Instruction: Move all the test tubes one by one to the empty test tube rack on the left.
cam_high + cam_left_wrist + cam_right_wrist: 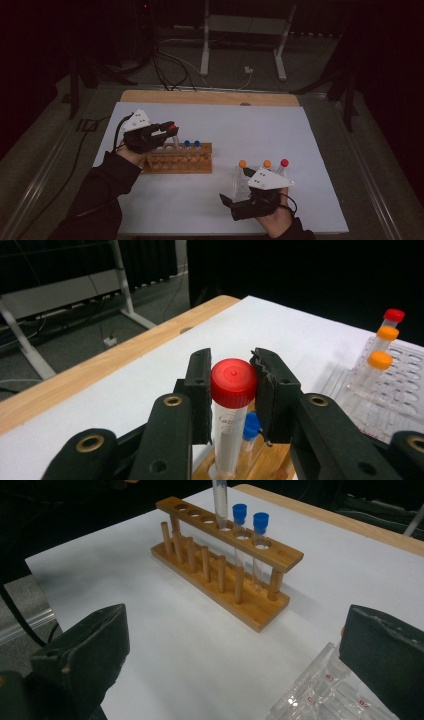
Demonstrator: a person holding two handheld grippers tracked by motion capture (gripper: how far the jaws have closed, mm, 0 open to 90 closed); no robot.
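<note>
Red-capped tube (233,385), clamped by its cap in the left hand-held gripper (234,390) and entering the wooden rack (178,161), could jam or tip the rack if lowered off-centre.

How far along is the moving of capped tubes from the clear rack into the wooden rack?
Done: two blue-capped tubes stand in the wooden rack. In hand: the left gripper is shut on a red-capped tube, its lower end in a rack hole beside them. Left: two orange-capped tubes and one red-capped one wait in the clear rack; the right gripper is open, holding nothing.
</note>
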